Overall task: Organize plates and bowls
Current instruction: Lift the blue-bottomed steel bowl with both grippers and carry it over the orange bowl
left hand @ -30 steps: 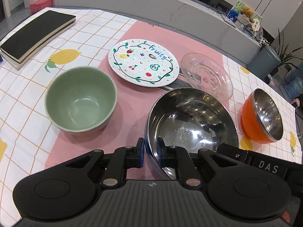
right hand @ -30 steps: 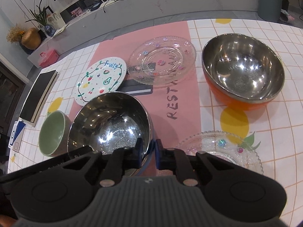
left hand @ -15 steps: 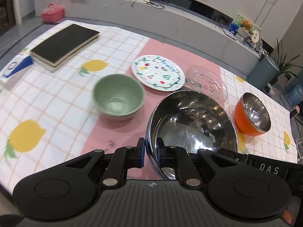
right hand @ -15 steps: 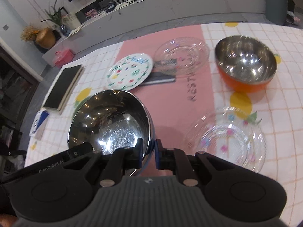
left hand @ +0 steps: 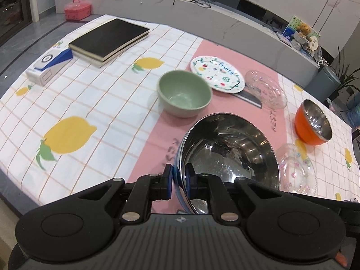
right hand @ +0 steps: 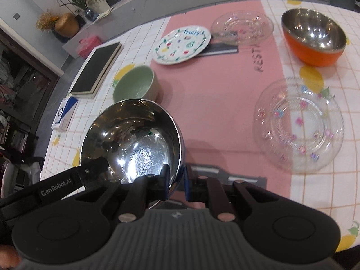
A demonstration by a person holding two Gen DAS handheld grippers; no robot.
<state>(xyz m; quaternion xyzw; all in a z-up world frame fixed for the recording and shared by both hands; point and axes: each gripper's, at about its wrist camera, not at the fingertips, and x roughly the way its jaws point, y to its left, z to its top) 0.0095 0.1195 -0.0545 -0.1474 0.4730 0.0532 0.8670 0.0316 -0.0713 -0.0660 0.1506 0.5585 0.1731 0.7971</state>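
Steel bowl is raised off the bench, its near rim hidden behind both claws; left claw and right claw each pinch that rim. Ahead sit green bowl, fruit plate, and, to the right, orange bowl.

The left gripper and right gripper each have jaws clamped, 1 finger either side of a rim.

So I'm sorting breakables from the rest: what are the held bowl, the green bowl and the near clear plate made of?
Held bowl: polished steel inside, mirror reflections, blue outside. Green bowl: probably glazed ceramic, thick and opaque. Clear plate: transparent, ribbed; glass or plastic, can't tell.
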